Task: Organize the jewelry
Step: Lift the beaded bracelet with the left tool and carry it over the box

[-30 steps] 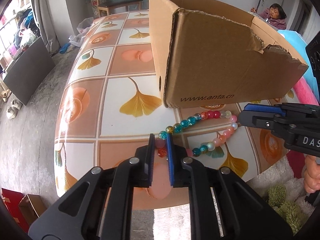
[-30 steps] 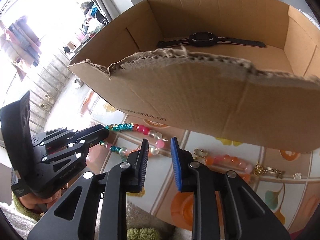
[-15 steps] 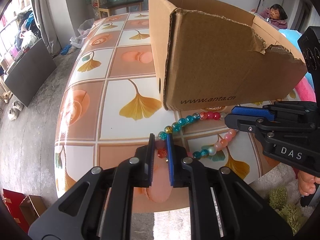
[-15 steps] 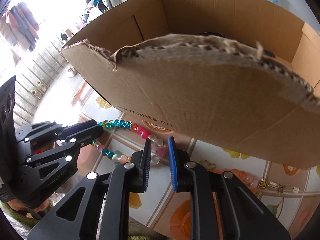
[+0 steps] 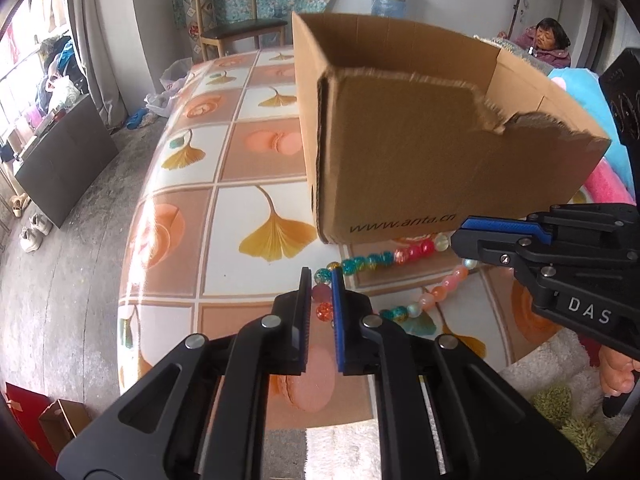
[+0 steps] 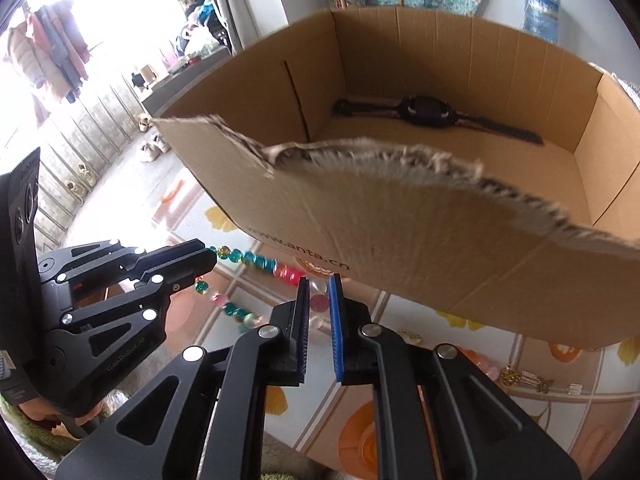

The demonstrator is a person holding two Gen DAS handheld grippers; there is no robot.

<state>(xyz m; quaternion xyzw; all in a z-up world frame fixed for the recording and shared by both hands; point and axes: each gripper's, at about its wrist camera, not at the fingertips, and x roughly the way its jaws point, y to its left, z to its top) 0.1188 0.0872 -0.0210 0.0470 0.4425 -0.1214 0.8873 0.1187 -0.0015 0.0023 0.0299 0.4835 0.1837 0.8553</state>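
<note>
A string of coloured glass beads [image 5: 372,260] lies in a loop on the table in front of a torn cardboard box [image 5: 400,168]. My left gripper [image 5: 321,280] is closing on the loop's left end, a purple bead pinched between its pads. My right gripper [image 6: 319,284] is closing on the loop's right end, its pads pressing a pink bead of the bead string [image 6: 260,260]. Each gripper shows in the other's view: the right gripper [image 5: 460,236] and the left gripper [image 6: 212,258]. A black wristwatch [image 6: 428,110] lies inside the box [image 6: 400,240].
The table [image 5: 256,184] wears a ginkgo-leaf cloth, its front edge close under both grippers. More jewelry lies right of my right gripper: a pink bracelet [image 6: 480,364] and gold pieces [image 6: 520,378]. A chair [image 5: 240,28] and a seated person [image 5: 544,44] are beyond the table.
My right gripper's jaws have narrowed from well apart to pressing the beads, after it shifted left along the box front. The left gripper has stayed on its end of the string.
</note>
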